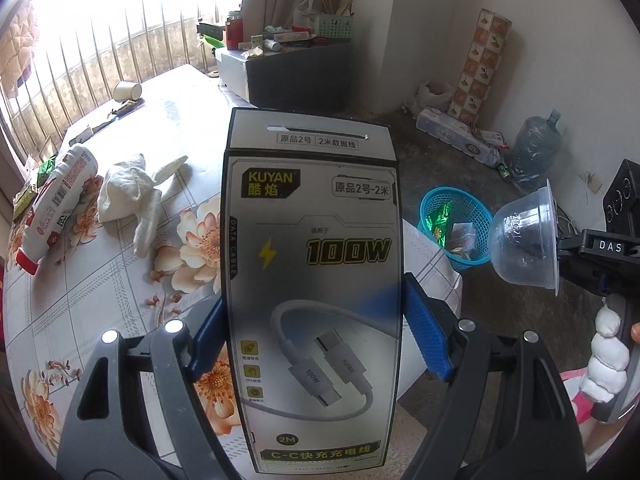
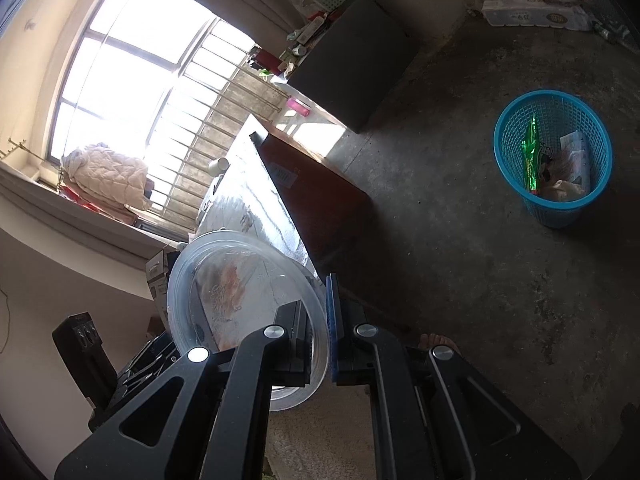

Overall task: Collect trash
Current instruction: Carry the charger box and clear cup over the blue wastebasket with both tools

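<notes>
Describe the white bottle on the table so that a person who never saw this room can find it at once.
Start at the table with the flowered cloth, then go to its left edge, near the window bars. The bottle lies there on its side, left of a crumpled white cloth. It alone has a red cap and a red and white printed label.

Cable box (image 1: pixel 316 280) bottom cut off; basket (image 2: pixel 554 156) contents perhaps wrappers.

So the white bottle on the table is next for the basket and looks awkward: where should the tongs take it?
Grip the white bottle across its middle, coming from above. It lies on its side on the table, red cap toward the near edge, so its round body offers two opposite sides; a crumpled white cloth crowds one flank.
</notes>
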Action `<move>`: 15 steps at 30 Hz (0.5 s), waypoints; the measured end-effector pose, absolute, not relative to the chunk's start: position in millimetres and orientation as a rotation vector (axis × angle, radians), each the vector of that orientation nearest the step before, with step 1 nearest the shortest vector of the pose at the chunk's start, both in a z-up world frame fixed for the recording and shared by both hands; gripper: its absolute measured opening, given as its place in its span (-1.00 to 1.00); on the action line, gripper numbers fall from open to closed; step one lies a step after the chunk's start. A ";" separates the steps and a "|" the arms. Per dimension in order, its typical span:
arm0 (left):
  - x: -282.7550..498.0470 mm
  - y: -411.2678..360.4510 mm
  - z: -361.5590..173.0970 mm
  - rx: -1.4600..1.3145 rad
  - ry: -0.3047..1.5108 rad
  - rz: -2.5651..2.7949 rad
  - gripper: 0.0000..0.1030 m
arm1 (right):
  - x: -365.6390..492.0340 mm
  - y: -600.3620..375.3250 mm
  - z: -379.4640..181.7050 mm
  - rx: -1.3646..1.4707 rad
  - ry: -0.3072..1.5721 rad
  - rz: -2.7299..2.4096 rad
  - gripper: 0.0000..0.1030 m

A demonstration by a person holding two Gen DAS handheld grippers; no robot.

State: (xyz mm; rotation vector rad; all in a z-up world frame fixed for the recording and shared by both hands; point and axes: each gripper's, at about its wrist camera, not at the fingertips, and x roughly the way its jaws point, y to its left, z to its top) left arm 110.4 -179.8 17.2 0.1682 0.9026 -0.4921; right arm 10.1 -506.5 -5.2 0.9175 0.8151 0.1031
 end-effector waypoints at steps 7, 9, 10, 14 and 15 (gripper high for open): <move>110.9 -206.2 14.8 0.201 0.902 -0.526 0.47 | 1.6 -524.1 -8.9 0.947 0.802 0.062 -0.87; 111.3 -211.1 14.6 0.209 0.902 -0.534 0.47 | -0.1 -528.3 -10.3 0.955 0.799 0.053 -0.87; 111.7 -214.3 14.7 0.213 0.900 -0.537 0.47 | -0.9 -531.5 -11.1 0.958 0.797 0.048 -0.87; 116.4 -222.2 15.5 0.224 0.897 -0.553 0.47 | -3.1 -540.6 -12.5 0.969 0.792 0.031 -0.87; 116.8 -225.3 15.7 0.227 0.896 -0.558 0.47 | -4.1 -542.7 -13.0 0.971 0.791 0.026 -0.87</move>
